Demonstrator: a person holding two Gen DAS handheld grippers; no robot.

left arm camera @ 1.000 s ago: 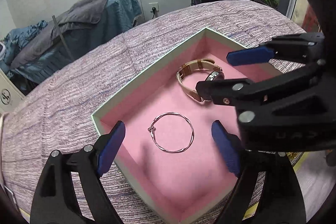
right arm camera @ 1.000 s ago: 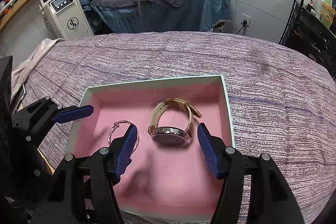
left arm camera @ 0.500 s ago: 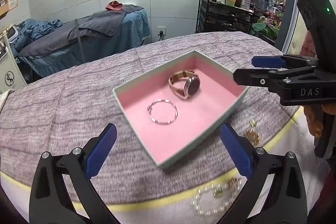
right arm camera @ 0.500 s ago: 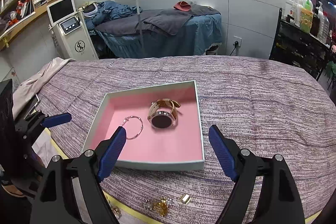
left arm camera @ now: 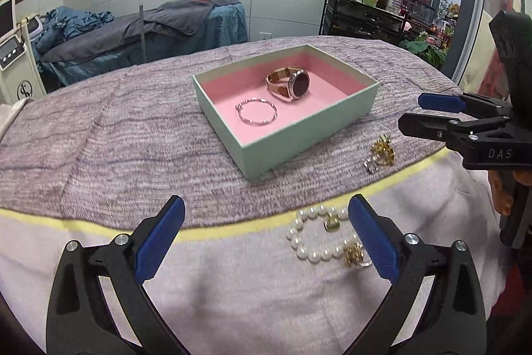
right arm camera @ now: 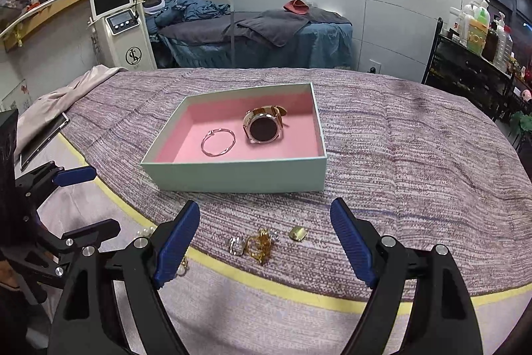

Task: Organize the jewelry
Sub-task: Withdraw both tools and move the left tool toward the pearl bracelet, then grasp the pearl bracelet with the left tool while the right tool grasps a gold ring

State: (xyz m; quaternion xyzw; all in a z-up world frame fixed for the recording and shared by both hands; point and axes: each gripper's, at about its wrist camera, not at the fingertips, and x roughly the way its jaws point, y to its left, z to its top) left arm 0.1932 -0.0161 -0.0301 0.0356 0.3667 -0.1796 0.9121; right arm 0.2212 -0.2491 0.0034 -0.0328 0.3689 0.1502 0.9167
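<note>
Both grippers, left [left arm camera: 266,235] and right [right arm camera: 266,242], hang spread and empty; the pearl bracelet [left arm camera: 321,237] likely wants a low, centered pinch before boxing [left arm camera: 299,142].

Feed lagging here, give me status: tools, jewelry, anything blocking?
Left tool open, empty; right tool open, empty. Watch, bangle in box; pearl bracelet, gold pieces outside. Nothing blocking.
</note>
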